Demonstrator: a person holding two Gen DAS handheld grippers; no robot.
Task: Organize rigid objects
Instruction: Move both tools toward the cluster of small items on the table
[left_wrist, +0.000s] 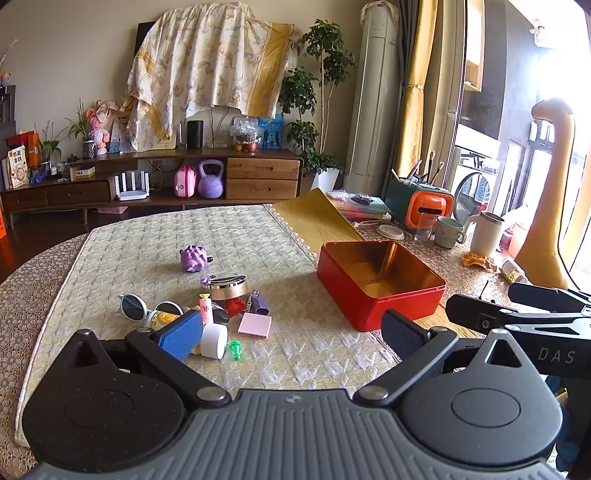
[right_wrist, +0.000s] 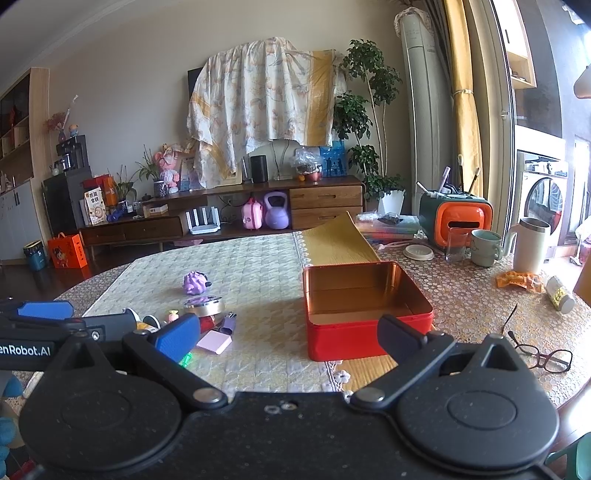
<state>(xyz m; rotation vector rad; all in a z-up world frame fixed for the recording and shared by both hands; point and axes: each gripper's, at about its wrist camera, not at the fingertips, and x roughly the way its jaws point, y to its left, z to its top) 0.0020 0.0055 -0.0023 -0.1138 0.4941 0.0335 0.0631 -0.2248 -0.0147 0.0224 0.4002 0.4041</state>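
In the left wrist view, the left gripper is hovering low over the woven cream table mat with its blue-padded fingers spread wide and grasping nothing. At about 11 o'clock from it, a heap of small rigid things is lying on the mat: white-framed round sunglasses, a round silver tin, a white plastic cylinder, a flat pink square pad, a small green plastic piece and a little pink figurine. A purple toy creature is sitting apart, farther off toward 11 o'clock. The open red metal box with a gold interior is standing at 1 o'clock, empty as far as can be seen. At 3 o'clock a black handle is reaching in, lettered "DAS".

In the right wrist view, the right gripper is likewise standing released, its fingers wide apart and empty. The red box is sitting just ahead at 12 o'clock, its near wall between the fingertips. The heap is lying at 10 o'clock, the pink pad nearest, the silver tin behind it and the purple toy beyond. At 9 o'clock the other tool's body is showing the letters "enRobot.AI". Dark-rimmed spectacles are resting on the patterned tablecloth at 3 o'clock.
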